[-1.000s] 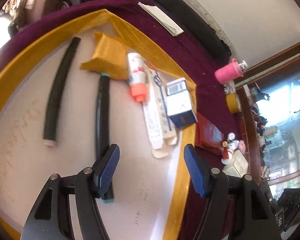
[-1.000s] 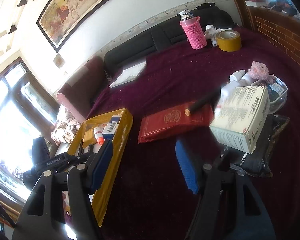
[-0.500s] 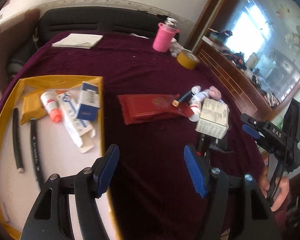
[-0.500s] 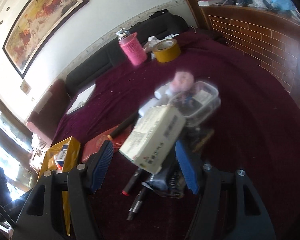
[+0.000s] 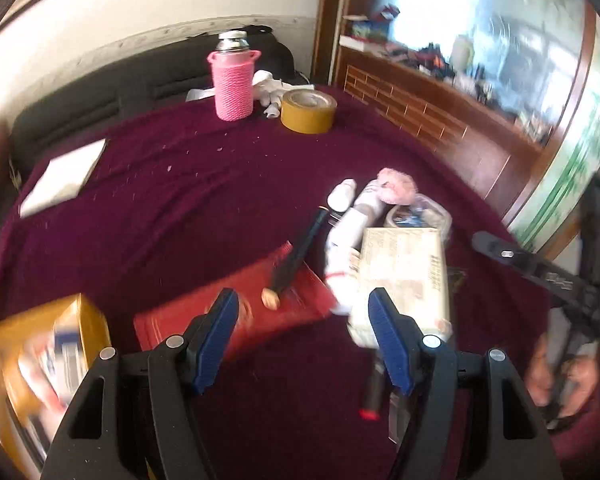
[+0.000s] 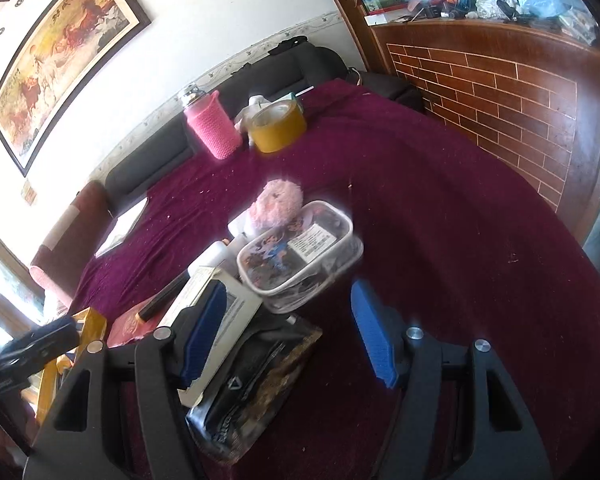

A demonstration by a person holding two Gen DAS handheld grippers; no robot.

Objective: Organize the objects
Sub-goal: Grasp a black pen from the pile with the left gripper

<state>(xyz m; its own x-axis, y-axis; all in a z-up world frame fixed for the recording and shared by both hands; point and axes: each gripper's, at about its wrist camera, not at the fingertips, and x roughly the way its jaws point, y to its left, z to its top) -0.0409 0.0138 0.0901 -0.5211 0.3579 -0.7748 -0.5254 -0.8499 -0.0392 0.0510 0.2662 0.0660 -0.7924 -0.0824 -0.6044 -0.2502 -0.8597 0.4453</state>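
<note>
One maroon cloth (image 6: 440, 200) covers the cluttered table.

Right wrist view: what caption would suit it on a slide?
Open right gripper hovers over a clear plastic case and white carton on the maroon cloth.

Yellow tray (image 5: 40, 344): blurred, cut off at 8 o'clock, contents unreadable.
White box (image 6: 216, 320): partly hidden behind right tool's finger.
Red-tipped pen (image 5: 374, 388): upper end hidden under the box.
</note>
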